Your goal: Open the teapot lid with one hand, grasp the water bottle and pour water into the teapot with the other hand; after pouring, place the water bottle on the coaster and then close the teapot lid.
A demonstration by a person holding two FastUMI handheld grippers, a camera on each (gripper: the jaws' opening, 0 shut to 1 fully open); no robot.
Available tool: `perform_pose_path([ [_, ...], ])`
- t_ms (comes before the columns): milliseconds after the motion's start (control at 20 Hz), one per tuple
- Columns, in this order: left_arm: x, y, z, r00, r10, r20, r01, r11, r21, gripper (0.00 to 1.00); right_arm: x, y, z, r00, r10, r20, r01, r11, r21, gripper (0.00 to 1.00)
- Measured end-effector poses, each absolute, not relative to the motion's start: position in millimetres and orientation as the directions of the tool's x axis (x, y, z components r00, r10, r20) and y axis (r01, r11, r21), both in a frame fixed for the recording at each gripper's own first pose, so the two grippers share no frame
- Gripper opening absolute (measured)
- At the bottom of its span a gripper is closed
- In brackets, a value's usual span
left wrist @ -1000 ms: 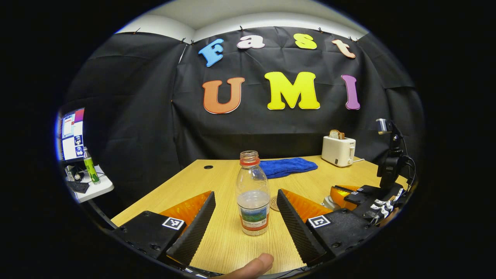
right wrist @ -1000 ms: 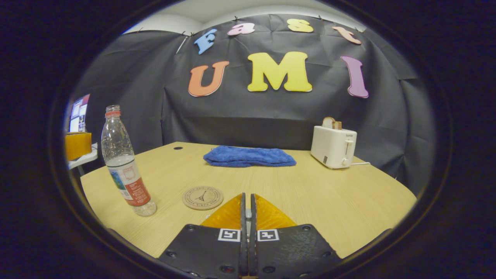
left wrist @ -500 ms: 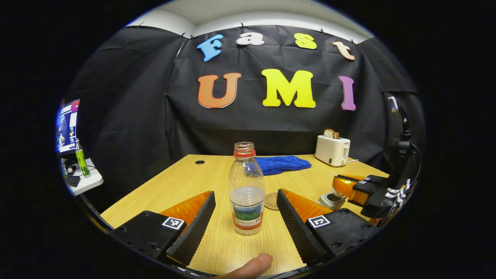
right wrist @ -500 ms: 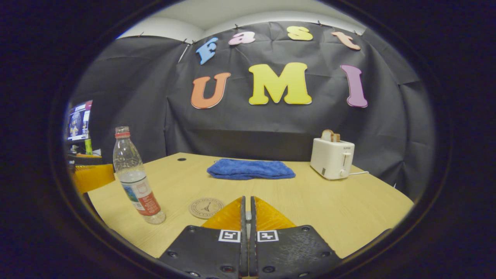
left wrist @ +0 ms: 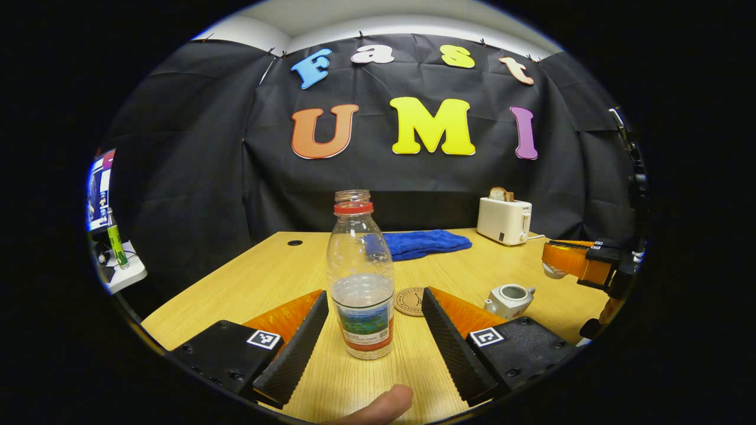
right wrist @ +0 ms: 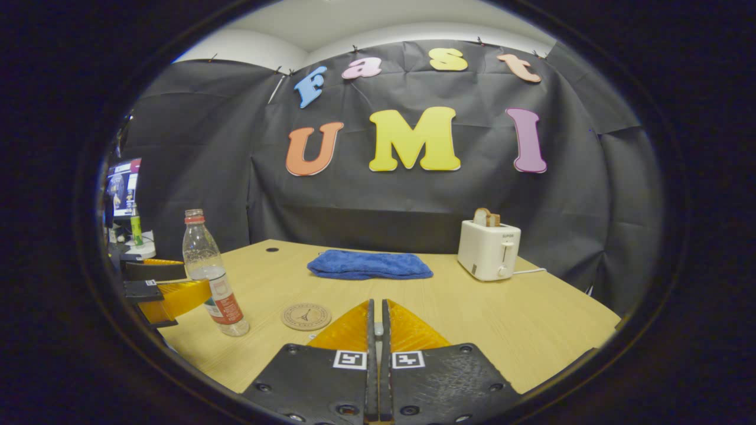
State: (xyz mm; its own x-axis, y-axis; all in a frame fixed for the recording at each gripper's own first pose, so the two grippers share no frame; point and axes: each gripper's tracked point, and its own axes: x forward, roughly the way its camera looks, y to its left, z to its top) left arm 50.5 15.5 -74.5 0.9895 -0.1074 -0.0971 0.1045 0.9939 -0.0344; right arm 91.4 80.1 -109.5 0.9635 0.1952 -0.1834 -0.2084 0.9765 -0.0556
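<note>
In the left gripper view the left gripper is spread wide, its two fingers flanking the water bottle without touching it. The bottle stands upright on the wooden bench, uncapped, with a red collar ring at the neck and water filling roughly its lower third; its label carries a landscape picture over a red band, and the print is too small to make out. At 12 o'clock from the bottle lies a folded blue towel, and just beyond the bottle at about 1 o'clock sits the round coaster, stamped with a small tower drawing and a ring of tiny lettering that cannot be read. At 3 o'clock from the coaster the white teapot stands open, its mouth bare. Above the pot at 1 o'clock the right gripper hangs in the air with a pale rounded piece pinched at its tip, apparently the lid, though it is too small to be sure. In the right gripper view the right gripper's fingers are drawn nearly together; what sits between them is hidden. A white toaster holding a slice of bread stands at the far right of the bench, with a short brand word too small to read. A fingertip shows at 6 o'clock in the left gripper view.
</note>
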Motion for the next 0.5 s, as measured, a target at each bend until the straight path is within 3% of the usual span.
perform_pose_path([
  [500,80,19,-92,0.997,-0.077,-0.029,0.076,0.997,-0.018,1.0,83,34,-114,0.971,0.157,-0.182,-0.163,0.986,-0.019,0.01],
])
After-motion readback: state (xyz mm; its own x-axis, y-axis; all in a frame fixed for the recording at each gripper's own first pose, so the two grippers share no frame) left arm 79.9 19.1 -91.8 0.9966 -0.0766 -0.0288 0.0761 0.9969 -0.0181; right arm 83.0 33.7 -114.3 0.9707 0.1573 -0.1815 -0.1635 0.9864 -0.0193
